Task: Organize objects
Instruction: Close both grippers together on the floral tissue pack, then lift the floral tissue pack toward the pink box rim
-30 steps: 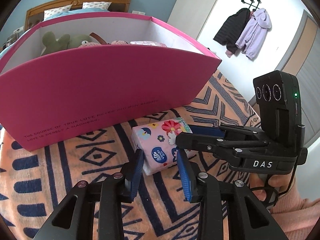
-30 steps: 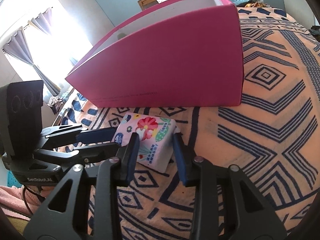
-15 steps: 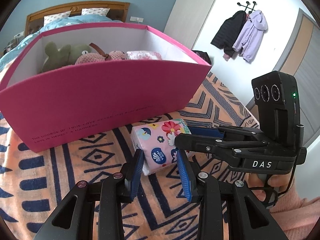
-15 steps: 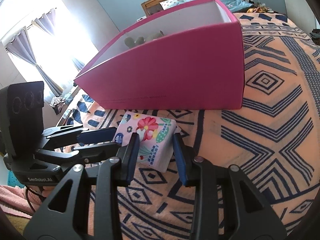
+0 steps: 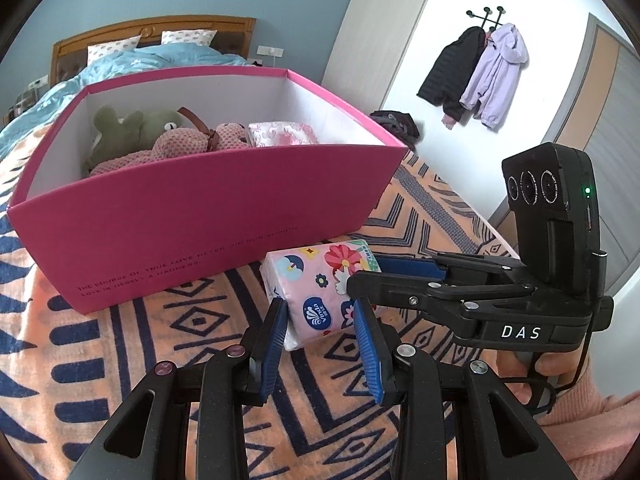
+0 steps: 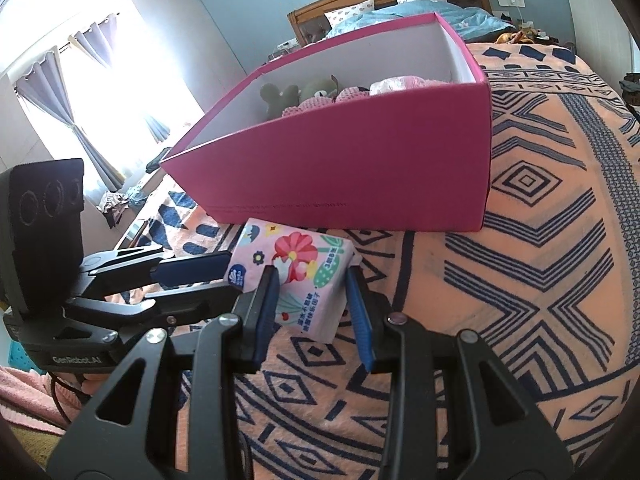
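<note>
Gripping a pink floral plastic-wrapped tissue pack (image 5: 320,284) from adjoining sides, the left gripper (image 5: 320,326) and right gripper (image 6: 312,294) hold it just before the pink cardboard box (image 5: 208,216), below its rim.

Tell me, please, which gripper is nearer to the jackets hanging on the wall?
Right. The right gripper clamps the tissue pack from the side towards the jackets; the left gripper clamps it farther away.

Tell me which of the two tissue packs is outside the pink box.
The flowered tissue pack, gripped by both the left gripper and right gripper above the patterned blanket. The pale pink pack lies inside the pink box.
</note>
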Demonstrator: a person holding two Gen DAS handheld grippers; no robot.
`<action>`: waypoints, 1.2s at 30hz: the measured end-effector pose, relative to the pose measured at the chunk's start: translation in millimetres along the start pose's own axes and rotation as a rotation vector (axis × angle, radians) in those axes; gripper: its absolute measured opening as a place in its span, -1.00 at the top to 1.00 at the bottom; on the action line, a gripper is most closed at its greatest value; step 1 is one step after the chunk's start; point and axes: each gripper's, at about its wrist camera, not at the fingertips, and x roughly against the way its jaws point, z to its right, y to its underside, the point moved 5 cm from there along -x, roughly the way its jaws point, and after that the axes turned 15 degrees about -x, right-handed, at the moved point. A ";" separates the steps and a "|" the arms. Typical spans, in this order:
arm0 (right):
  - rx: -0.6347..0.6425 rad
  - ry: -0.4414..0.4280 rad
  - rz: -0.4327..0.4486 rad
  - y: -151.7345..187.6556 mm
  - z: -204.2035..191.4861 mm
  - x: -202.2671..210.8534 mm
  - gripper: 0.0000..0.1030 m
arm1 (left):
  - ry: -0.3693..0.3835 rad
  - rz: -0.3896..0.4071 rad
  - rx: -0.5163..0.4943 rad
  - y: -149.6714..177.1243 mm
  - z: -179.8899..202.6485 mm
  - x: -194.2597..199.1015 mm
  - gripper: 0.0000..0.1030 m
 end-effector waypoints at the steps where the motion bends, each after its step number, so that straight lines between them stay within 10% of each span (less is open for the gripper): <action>1: 0.003 0.001 0.003 -0.1 -1.2 1.2 0.27 | 0.000 0.002 -0.001 -0.2 0.2 0.7 0.33; 36: 0.069 -0.013 0.058 -7.3 -29.8 21.3 0.25 | -0.033 0.068 -0.015 -13.7 -3.6 21.1 0.33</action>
